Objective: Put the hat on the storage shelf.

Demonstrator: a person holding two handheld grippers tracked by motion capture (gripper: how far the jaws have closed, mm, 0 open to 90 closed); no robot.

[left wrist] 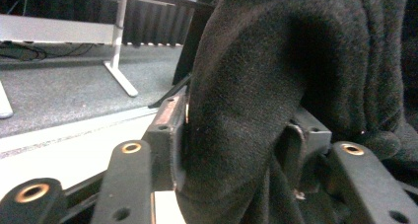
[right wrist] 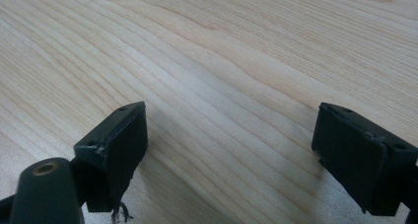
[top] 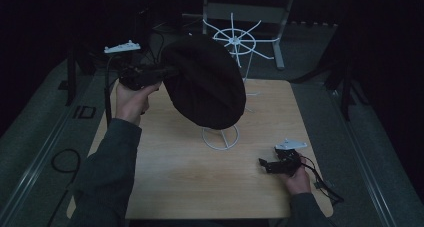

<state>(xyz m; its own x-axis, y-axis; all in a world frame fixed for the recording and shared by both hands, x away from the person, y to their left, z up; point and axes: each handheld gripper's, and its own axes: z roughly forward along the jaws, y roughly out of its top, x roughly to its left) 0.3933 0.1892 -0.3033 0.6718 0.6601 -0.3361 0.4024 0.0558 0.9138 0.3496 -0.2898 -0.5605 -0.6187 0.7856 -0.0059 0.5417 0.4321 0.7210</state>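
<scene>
Black fleece hat (top: pixel 205 82) is sitting on a white wire stand (top: pixel 220 137) at centre frame of the high view, above the light wooden table (top: pixel 200 182). Left gripper (top: pixel 167 72) is reaching its rim from the left; in the left gripper view a fold (left wrist: pixel 236 135) is lying between half-parted jaws, one pad touching, the other unclear. Right gripper (top: pixel 265 165) is resting lower right, jaws wide, nothing between them.
</scene>
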